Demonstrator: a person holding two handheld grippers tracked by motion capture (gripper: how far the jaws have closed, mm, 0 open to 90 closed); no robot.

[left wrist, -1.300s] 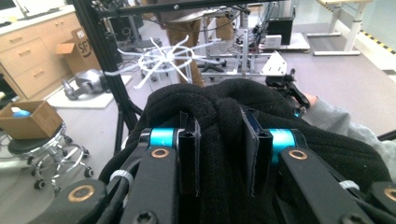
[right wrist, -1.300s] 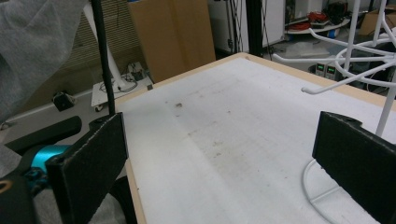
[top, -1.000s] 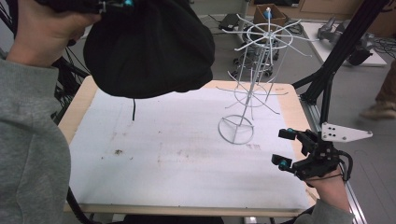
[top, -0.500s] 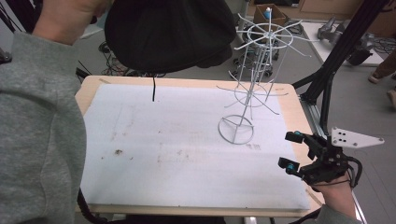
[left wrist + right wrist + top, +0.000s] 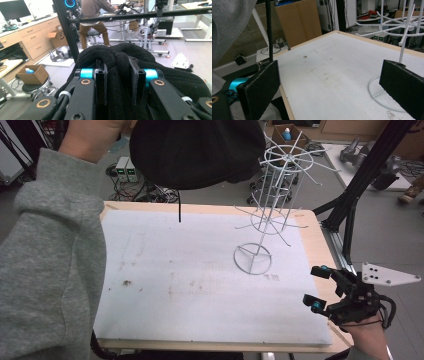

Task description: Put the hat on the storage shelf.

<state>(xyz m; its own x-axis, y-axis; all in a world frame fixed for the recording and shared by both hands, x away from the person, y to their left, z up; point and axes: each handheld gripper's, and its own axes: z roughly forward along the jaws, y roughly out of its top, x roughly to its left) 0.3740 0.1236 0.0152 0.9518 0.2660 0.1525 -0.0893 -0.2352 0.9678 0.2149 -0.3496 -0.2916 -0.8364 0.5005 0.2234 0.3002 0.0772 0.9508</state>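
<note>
Left gripper pinches a black knit hat hiding it overhead; right gripper gapes wide.

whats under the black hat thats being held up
Under the black knit hat lie the table's far edge and floor clutter; a black cord dangles from it. The hat covers the floor directly behind.

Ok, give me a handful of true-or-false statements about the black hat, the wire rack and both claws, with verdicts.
1. The left claw grips the black knitted fabric hat. True.
2. The hat lies flat on the white table mat. False: it is held up in the air.
3. The white wire display rack stands upright on the mat. True.
4. The right claw holds the rack's ring base. False: its jaws are open and empty, near the table's right edge.
</note>
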